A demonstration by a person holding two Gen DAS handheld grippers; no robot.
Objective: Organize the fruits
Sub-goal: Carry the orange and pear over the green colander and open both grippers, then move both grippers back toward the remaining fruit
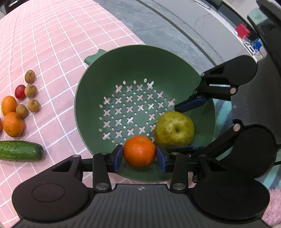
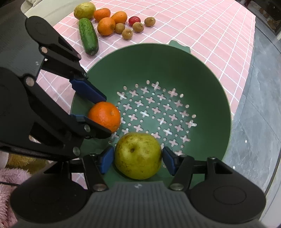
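i count two pears: one (image 2: 138, 155) in my colander (image 2: 202, 70), one (image 2: 84, 10) on the cloth. four tangerines: one (image 2: 104, 116) in the colander, three (image 2: 106, 26) outside. four longans (image 2: 138, 26), one cucumber (image 2: 88, 36), one small red fruit (image 2: 134, 19).

no readable text, label, brand or number shows in either view.

Green strainer bowl (image 1: 140, 59): smooth matt plastic. Pink checked cloth (image 1: 52, 43): soft fabric. Mandarin (image 1: 139, 151): bumpy, bit shiny. Cucumber (image 1: 19, 150): knobbly.
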